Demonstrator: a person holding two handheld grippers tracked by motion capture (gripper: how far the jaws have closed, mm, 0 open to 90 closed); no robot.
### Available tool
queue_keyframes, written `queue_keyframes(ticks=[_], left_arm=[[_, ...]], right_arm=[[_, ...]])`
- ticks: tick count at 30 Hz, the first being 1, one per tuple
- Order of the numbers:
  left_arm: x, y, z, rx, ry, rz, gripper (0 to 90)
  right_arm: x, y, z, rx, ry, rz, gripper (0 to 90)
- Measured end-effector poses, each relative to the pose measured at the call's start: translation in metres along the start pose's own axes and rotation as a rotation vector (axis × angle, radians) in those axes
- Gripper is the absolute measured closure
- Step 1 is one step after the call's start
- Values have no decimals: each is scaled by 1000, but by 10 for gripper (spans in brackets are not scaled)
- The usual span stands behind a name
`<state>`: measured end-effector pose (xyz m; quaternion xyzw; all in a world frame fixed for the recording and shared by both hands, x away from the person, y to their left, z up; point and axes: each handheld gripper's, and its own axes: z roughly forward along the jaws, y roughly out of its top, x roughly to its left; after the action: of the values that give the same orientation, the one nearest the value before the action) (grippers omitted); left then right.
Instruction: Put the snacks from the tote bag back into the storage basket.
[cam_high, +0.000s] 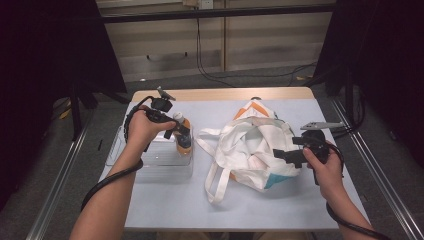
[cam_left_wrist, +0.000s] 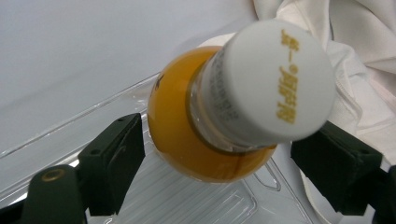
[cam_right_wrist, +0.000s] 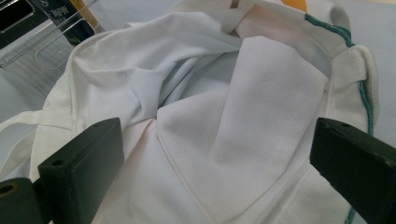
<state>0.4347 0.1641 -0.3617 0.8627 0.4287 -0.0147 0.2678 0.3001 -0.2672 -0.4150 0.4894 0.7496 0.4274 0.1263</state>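
bottle (cam_left_wrist: 205, 135) | white cap (cam_left_wrist: 275, 81), yellow print | left gripper (cam_left_wrist: 229, 163) open around it

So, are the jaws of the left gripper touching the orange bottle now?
Apart. The left gripper view shows the orange bottle between the jaws of the left gripper, with a clear gap on each side; neither pad presses on it.

The bottle (cam_left_wrist: 205, 135) is small and clear, filled with orange juice and closed with a white cap (cam_left_wrist: 275, 79) that carries yellow print (too blurred to read). It stands upright at the right end of a clear plastic tray (cam_high: 150, 157). Just beside it to the right lies the white cloth bag (cam_high: 250, 150), slumped and crumpled on the table, its mouth open, its handles trailing forward, with orange and teal trim.
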Motion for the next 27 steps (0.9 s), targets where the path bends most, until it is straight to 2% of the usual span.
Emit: queue_keyframes(ticks=[9,14,25,27], left_arm=[[1,-8,-7,-27,-2,3,162],[2,-14,-8,-46,2,-11,158],[6,-29,-10,-53,13,-16,153],[7,-32,-10,-57,3,-19,153]], right_arm=[[2,2,2,-3,7,-4,27],[3,3,3,-1,12,-9,27],[3,4,6,4,11,-13,27],[3,4,6,3,13,-11,27]])
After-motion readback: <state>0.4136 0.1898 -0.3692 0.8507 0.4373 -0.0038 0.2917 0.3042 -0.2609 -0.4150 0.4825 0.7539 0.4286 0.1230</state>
